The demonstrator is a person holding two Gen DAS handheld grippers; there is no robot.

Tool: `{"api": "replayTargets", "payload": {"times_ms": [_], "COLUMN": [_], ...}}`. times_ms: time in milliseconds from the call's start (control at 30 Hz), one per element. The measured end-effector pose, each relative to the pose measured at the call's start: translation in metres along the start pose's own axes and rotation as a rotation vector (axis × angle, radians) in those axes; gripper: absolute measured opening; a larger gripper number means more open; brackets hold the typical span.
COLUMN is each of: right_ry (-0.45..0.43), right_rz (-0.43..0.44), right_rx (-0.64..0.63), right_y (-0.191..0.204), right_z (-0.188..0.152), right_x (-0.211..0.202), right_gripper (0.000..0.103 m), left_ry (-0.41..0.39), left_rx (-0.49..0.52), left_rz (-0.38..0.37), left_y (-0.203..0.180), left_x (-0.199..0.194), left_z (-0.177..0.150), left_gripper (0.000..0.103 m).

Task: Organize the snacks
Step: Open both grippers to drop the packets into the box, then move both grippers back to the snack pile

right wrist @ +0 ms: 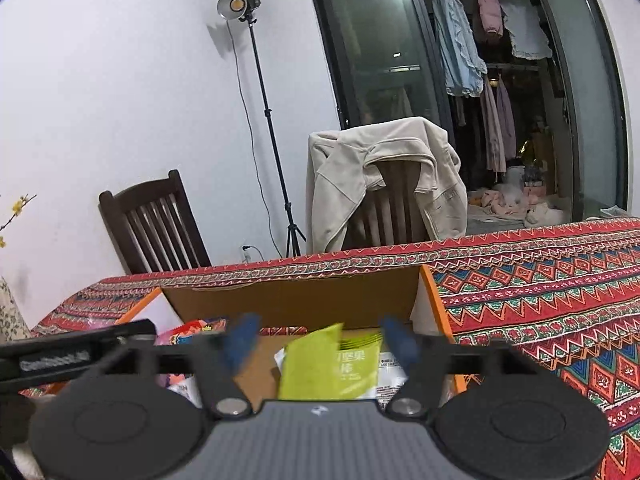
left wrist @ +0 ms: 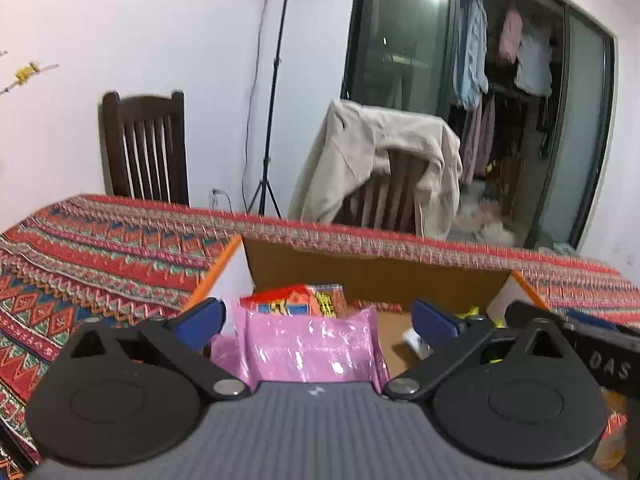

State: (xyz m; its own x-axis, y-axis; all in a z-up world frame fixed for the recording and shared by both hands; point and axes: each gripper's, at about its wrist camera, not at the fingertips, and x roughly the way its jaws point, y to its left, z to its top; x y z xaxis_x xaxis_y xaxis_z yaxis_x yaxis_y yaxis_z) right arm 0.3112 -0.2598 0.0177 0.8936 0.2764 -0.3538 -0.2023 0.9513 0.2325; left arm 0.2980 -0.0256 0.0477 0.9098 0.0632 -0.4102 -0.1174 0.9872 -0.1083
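An open cardboard box [left wrist: 372, 272] with orange edges stands on the patterned tablecloth; it also shows in the right wrist view [right wrist: 292, 300]. My left gripper [left wrist: 318, 318] is open over its left part, above a pink snack packet [left wrist: 308, 348] and a red and orange packet [left wrist: 296, 300] lying in the box. My right gripper [right wrist: 320, 336] is open over the box's right part, with a green packet [right wrist: 332, 364] between its jaws, apart from both pads, on white packets [right wrist: 394, 372].
The red patterned tablecloth [right wrist: 540, 300] covers the table around the box. Behind the table stand a dark wooden chair [left wrist: 146, 148], a chair draped with a beige jacket [left wrist: 380, 160] and a light stand [right wrist: 272, 140]. The other gripper's body [left wrist: 592, 348] sits at right.
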Motion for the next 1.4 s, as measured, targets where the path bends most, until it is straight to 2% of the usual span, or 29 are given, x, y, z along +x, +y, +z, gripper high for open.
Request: {"api": "replayTargets", "payload": {"times_ms": [33, 133, 800, 1100, 1400], "right_ry": [-0.002, -0.003, -0.007, -0.027, -0.035], "right_rz": [0.002, 0.003, -0.011, -0.028, -0.028], "right_rx": [-0.001, -0.004, -0.010, -0.058, -0.086], "right_y": [0.000, 0.002, 0.004, 0.016, 0.027], "right_z": [0.000, -0.001, 0.004, 0.012, 0.003], "right_x": [0.000, -0.001, -0.007, -0.046, -0.097], "right_gripper": [0.094, 0.103, 0.103, 0.103, 0.103], "left_ry": [-0.011, -0.012, -0.009, -0.028, -0.045], "left_rx": [-0.005, -0.012, -0.023, -0.025, -0.020], "left_rz": [0.002, 0.000, -0.008, -0.022, -0.019], "left_y": [0.001, 0.002, 0.002, 0.005, 0.020], "left_x": [-0.002, -0.002, -0.009, -0.043, -0.092], "left_z": [0.000, 0.001, 0.008, 0.017, 0.010], "left_gripper": [0.103, 0.103, 0.103, 0.103, 0.103]}}
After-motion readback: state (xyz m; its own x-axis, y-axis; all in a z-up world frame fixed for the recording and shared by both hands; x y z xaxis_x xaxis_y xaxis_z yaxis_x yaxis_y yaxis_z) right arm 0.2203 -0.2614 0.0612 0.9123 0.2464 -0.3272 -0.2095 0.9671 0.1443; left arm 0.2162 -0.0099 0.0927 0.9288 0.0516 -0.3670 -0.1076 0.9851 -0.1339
